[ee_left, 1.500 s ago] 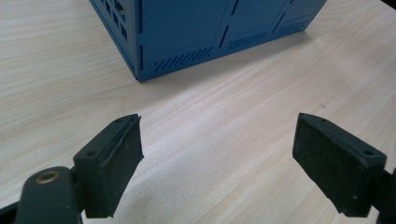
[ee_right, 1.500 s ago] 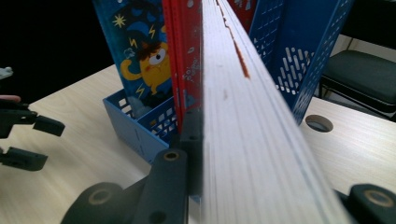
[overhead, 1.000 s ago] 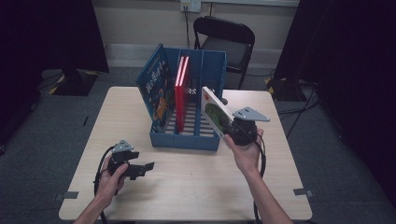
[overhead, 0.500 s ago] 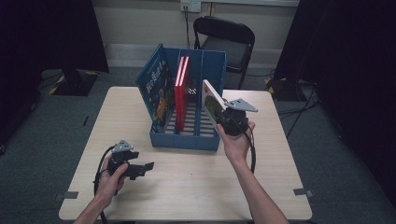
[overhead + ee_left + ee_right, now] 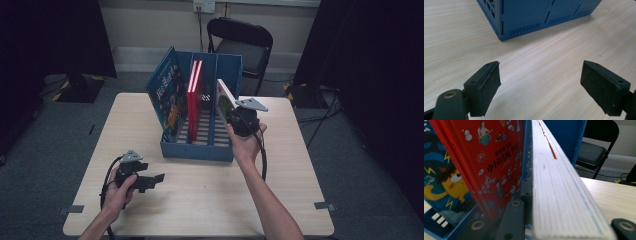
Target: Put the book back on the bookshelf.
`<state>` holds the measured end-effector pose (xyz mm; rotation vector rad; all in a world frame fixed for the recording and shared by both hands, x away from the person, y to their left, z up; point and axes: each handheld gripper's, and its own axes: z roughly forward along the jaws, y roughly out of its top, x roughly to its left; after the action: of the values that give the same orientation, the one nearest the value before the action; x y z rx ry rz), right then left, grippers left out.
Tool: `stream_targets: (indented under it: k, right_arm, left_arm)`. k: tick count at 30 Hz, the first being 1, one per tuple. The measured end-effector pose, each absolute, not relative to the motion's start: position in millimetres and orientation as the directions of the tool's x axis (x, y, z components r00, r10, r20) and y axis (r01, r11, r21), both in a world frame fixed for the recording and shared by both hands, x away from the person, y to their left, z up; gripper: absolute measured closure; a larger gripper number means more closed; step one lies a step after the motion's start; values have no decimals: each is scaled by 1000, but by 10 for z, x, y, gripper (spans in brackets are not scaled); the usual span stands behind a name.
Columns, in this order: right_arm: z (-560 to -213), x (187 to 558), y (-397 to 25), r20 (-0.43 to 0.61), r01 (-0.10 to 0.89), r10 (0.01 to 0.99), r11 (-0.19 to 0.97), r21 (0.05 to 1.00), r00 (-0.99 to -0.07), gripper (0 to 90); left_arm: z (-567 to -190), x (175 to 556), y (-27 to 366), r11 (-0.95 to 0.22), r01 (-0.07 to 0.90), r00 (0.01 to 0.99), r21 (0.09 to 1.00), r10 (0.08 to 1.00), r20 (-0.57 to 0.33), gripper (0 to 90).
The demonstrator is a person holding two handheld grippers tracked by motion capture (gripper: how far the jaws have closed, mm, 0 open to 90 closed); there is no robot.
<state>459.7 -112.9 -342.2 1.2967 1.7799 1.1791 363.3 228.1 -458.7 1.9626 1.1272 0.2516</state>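
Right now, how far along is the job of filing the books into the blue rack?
Done: a blue book and a red book stand in the blue rack. In hand: the right gripper holds a third book tilted over the rightmost slot. Left: lowering it in. The left gripper rests open on the table.

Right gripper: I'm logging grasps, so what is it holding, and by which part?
The right gripper clamps a green-covered book by its page edge, at the rack's right compartment. The left gripper is open and holds nothing.
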Motion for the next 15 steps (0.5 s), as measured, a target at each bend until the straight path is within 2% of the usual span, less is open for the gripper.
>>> stream_targets:
  k: [15]
  right_arm:
    - [-3531,4828,-963,21,400,967,84,913,-252,767]
  left_arm:
    - [-4592,3635,2277,-245,621,576,744,787,-221,161]
